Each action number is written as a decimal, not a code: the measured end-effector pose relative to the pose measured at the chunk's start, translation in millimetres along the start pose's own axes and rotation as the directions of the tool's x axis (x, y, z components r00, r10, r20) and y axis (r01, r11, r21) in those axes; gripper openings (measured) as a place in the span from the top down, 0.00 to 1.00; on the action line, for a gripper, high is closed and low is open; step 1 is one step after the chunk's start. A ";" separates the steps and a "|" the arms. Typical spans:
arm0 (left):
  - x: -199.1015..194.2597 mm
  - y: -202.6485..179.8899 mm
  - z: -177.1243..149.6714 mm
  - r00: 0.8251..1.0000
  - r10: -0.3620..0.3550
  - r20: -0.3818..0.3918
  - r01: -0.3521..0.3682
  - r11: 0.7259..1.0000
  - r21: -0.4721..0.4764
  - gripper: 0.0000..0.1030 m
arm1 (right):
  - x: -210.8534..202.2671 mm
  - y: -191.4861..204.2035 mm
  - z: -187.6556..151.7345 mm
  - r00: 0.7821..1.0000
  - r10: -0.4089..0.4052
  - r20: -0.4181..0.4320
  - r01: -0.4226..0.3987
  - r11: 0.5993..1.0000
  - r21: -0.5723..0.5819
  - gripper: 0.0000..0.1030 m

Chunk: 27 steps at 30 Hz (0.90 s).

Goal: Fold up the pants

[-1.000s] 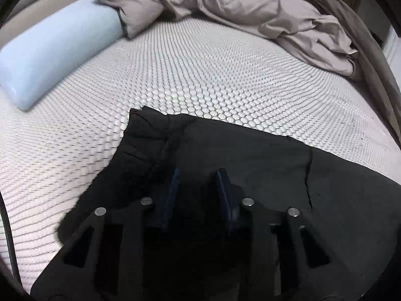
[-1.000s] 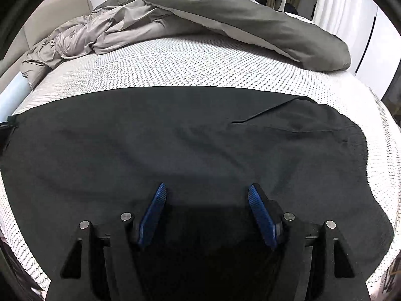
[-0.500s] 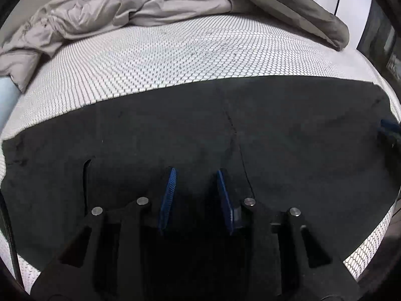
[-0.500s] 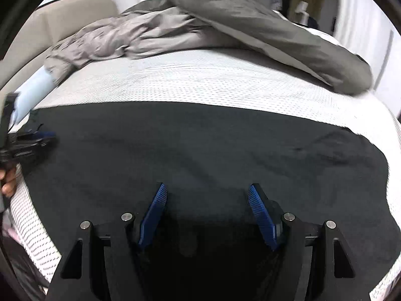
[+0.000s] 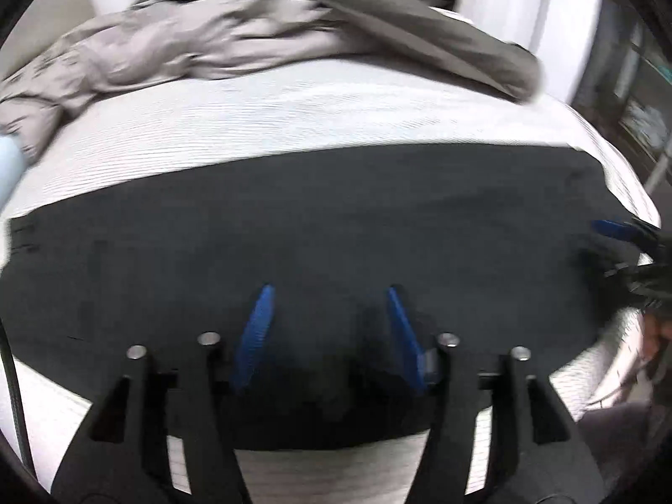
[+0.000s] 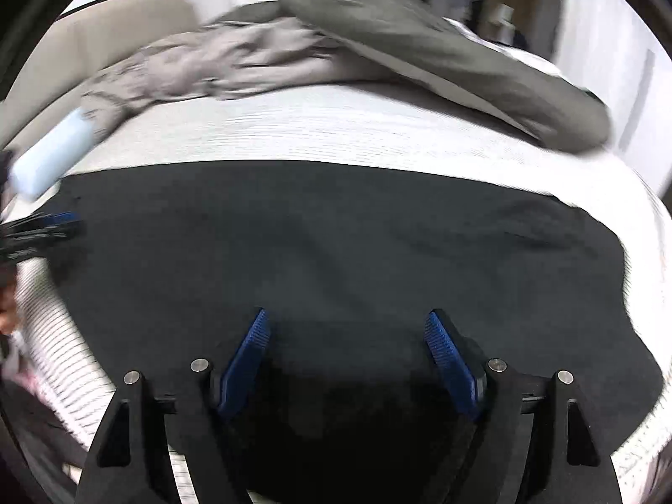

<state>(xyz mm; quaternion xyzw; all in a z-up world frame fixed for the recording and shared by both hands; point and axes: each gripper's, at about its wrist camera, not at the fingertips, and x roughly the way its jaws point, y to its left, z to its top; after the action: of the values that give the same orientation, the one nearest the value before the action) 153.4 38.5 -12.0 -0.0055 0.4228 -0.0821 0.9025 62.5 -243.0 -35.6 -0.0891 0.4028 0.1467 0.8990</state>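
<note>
Black pants (image 5: 319,227) lie spread flat across the white mattress (image 5: 319,109), also filling the right wrist view (image 6: 336,235). My left gripper (image 5: 329,294) hovers over their near edge; its jaws are opening and hold nothing. My right gripper (image 6: 346,319) hangs over the pants' near edge further right; its jaws are opening too, with only flat cloth below them. Each gripper shows in the other's view: the right one (image 5: 621,243) at the pants' right end, the left one (image 6: 46,227) at their left end.
A crumpled grey duvet (image 5: 260,46) is heaped along the far side of the bed (image 6: 378,46). A pale blue pillow (image 6: 54,155) lies at the left near a beige headboard (image 6: 105,29). White curtains hang behind.
My left gripper swept from the pants' left end toward their middle and its jaws spread wider. The right gripper drifted sideways and opened a little more.
</note>
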 end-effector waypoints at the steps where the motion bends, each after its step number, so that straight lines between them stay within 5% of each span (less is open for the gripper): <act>1: 5.4 -15.0 -1.5 1.000 -0.013 -0.006 0.013 1.000 0.014 0.39 | 4.6 6.6 -5.5 1.000 0.019 -0.014 -0.019 1.000 -0.013 0.23; 3: 21.5 -45.0 -11.6 0.999 -0.031 -0.043 0.033 0.998 0.044 0.35 | 16.5 15.5 -17.6 0.999 0.009 -0.050 -0.011 0.999 -0.050 0.23; 6: 24.2 -70.5 -22.5 0.999 0.042 -0.014 -0.039 0.990 0.139 0.27 | 18.1 4.0 -32.5 0.999 -0.028 -0.044 0.024 0.997 -0.074 0.22; 13: 11.4 -60.7 -23.6 1.000 0.006 -0.030 -0.005 0.999 0.050 0.21 | 6.9 -90.9 -60.0 0.973 -0.225 -0.052 0.226 0.973 0.033 0.19; 16: 7.3 -74.7 -13.7 0.994 -0.110 -0.015 0.111 0.992 0.062 0.21 | -3.4 -102.6 -59.4 0.987 -0.156 -0.024 0.158 0.983 0.099 0.19; 19: 10.0 -112.8 -12.2 0.986 -0.163 -0.024 0.164 0.977 0.137 0.21 | -1.8 -69.6 -50.1 0.999 -0.034 0.014 0.034 0.999 0.027 0.19; 21: 18.8 -137.6 -16.4 0.987 -0.152 -0.052 0.160 0.964 0.213 0.21 | 10.9 -51.0 -49.9 1.000 0.005 -0.018 -0.006 0.999 -0.045 0.19; 23: 23.9 -150.6 -21.9 0.992 -0.106 -0.063 0.119 0.958 0.259 0.21 | 23.7 -44.3 -55.9 0.998 -0.038 -0.044 0.032 0.992 -0.120 0.19; 27: 23.6 -149.1 -25.0 0.991 -0.123 -0.051 0.132 0.961 0.243 0.20 | 18.6 -83.0 -71.8 0.998 -0.017 -0.067 0.012 0.997 -0.070 0.20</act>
<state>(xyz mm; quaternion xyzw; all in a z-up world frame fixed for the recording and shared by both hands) 127.7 -110.7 -34.2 0.0807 0.4240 -0.1921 0.8814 52.0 -337.5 -93.4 -0.1282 0.4272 0.1511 0.8822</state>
